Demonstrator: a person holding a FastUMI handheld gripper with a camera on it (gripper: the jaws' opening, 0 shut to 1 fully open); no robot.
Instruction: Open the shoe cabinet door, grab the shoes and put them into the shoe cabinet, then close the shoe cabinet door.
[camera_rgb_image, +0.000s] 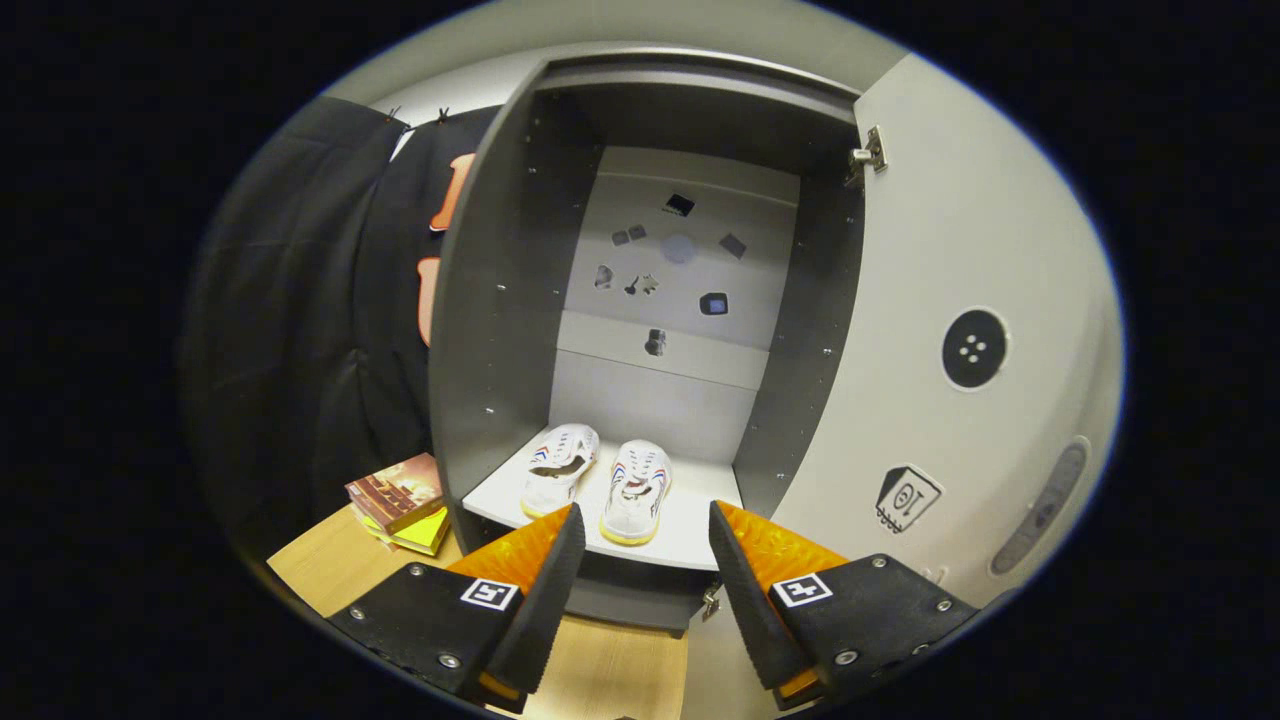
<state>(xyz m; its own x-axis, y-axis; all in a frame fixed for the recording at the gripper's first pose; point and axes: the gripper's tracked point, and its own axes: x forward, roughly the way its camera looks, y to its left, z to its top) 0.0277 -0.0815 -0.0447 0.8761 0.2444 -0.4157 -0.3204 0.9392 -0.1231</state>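
I see my gripper (640, 540) jaws spread, empty; both shoes (600, 475) sit at twelve o'clock inside the cabinet (500, 300), door (950, 250) open.

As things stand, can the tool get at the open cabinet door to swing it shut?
Probably yes. The tool is open and holds nothing, the shoes sit on the shelf beyond it, and the door hangs open beside it, unobstructed.

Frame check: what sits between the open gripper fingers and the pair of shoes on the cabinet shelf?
Nothing. In the gripper view the open gripper holds nothing, and only bare white shelf separates its tips from the shoes, which sit just ahead inside the cabinet.
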